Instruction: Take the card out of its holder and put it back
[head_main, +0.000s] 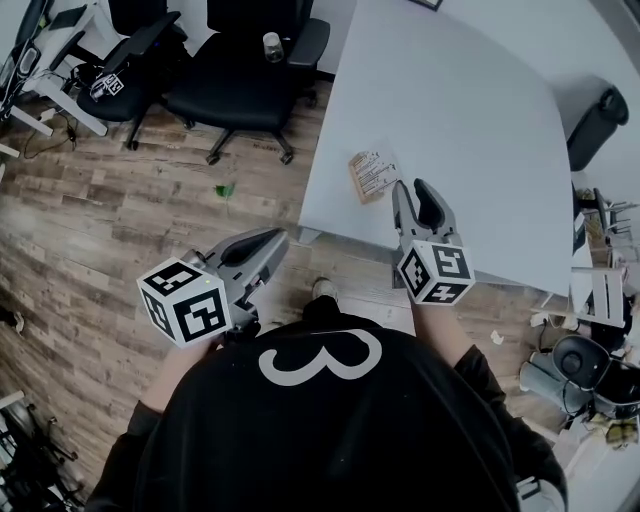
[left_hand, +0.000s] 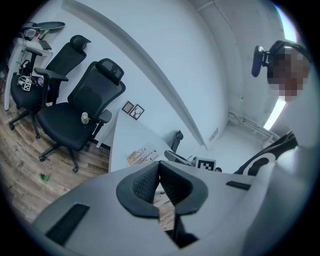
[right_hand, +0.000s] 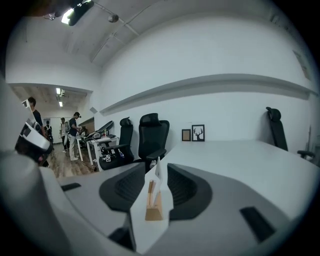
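Printed white card (head_main: 373, 175) upright in wooden holder (right_hand: 153, 210) near open right tongs (head_main: 411, 187); left tongs (head_main: 272, 243) closed.

Tabletop (head_main: 470, 110) looked white, smooth, matt. Floor (head_main: 120, 230) showed wood-grain planks with a low sheen. Card (head_main: 374, 175) was printed paper. Holder (right_hand: 154, 209) was pale bare wood. Left tool (left_hand: 159, 165) and right tool (head_main: 411, 191) were matt grey plastic, with pads (left_hand: 137, 186) black and finely ribbed. Chair (head_main: 235, 88) seat was black cloth.

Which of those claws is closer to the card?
The right gripper, open just behind the card on the table; the left gripper hangs over the floor.
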